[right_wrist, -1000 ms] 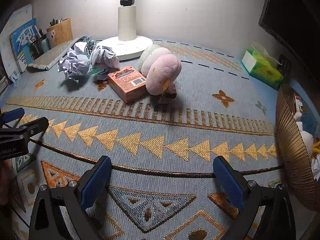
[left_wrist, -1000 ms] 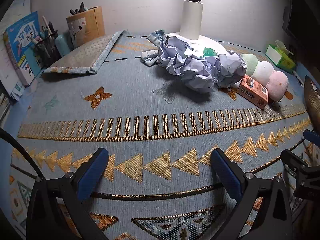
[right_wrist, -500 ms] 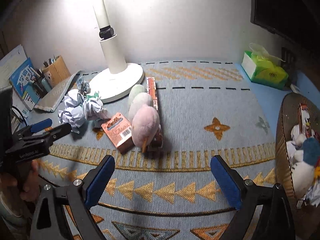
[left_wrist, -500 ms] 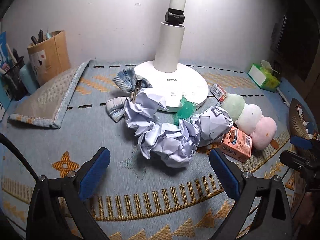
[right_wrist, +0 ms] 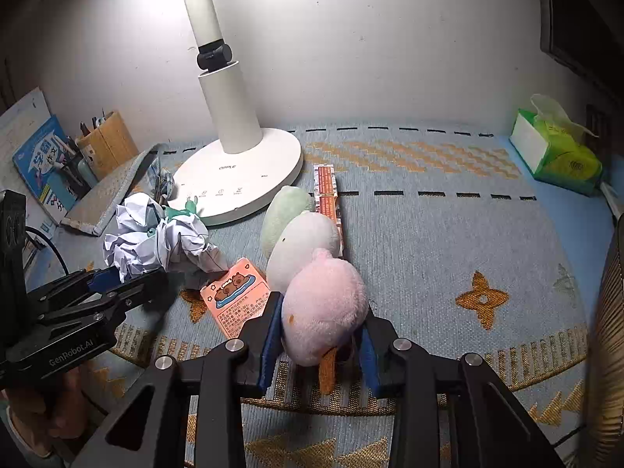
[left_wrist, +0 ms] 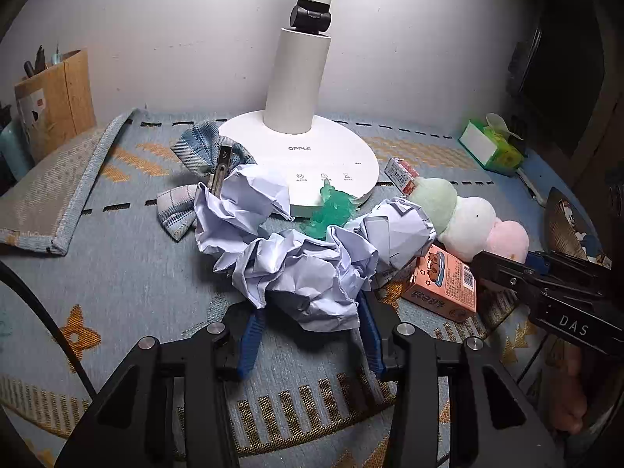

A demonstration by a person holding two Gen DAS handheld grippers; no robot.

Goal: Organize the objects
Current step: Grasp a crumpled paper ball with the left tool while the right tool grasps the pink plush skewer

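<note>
Crumpled white paper wad [left_wrist: 312, 273] now sits between the closing left gripper [left_wrist: 308, 335]; pink plush ball [right_wrist: 323, 304] between the closing right gripper [right_wrist: 318, 335], both pickups starting mid-mat

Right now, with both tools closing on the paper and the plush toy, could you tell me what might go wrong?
1. The left tool is closing on only the near edge of the crumpled paper; it may tear or slip free.
2. The paper touches the green figurine and the orange box, so lifting could drag or tip them.
3. The right tool is closing on the pink end of the plush toy; the rest may sag and sweep the box.
</note>
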